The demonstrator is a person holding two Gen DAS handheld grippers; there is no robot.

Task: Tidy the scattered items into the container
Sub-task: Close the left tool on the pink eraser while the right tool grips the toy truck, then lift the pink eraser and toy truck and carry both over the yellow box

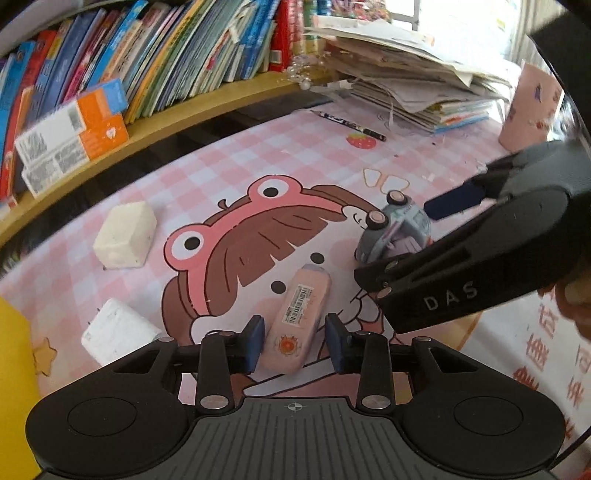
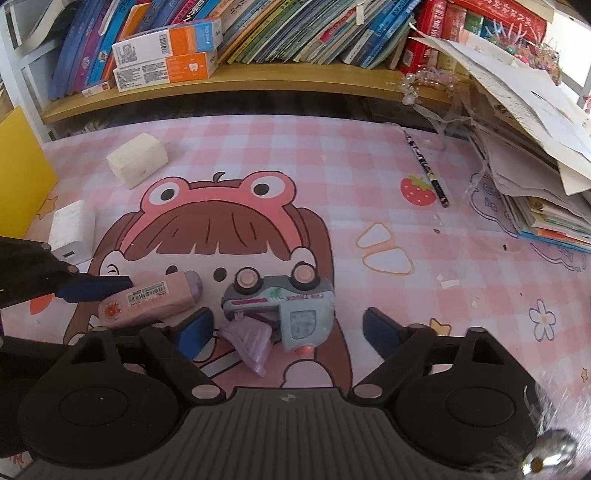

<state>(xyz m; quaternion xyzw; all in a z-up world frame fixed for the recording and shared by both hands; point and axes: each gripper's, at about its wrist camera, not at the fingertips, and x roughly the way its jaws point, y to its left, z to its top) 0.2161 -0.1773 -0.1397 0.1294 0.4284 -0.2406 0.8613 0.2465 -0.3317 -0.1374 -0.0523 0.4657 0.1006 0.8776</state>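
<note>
Surface: a pink-and-white checked table mat (image 2: 295,155) printed with a large cartoon girl in a frog hat covered the desk.
Room: a pale wooden shelf (image 2: 236,86) ran along the far edge at 12 o'clock, packed with leaning children's books (image 2: 295,29) and two orange-and-white cardboard boxes (image 2: 166,55); a slumped stack of papers and booklets (image 2: 524,147) filled the 2 o'clock corner.
Container: a yellow flat-sided bin (image 2: 22,173) stood at the mat's 9 o'clock edge; only one wall showed.
Item 1: a pink oblong plastic tube with a barcode label and lilac cap (image 1: 299,317) lay flat near the mat's centre. In the left wrist view its long axis ran from 6 toward 12 o'clock, tilted slightly to 1, cap end pointing away.
Item 2: a grey-blue toy truck (image 2: 291,306) lay overturned just right of the tube, pink wheels up, lilac tipper bed hanging open toward 7 o'clock in the right wrist view.
Item 3: a cream foam block (image 2: 137,159) sat at 10 o'clock, well apart from the tube.
Item 4: a white square charger plug (image 2: 72,230) lay beside the bin.
Item 5: a dark patterned pencil (image 2: 426,168) lay at 1 o'clock, near the papers.
Left gripper (image 1: 295,341): blue pads closed against the near end of the tube.
Right gripper (image 2: 286,332): jaws spread wide either side of the truck, pads clear of it.
</note>
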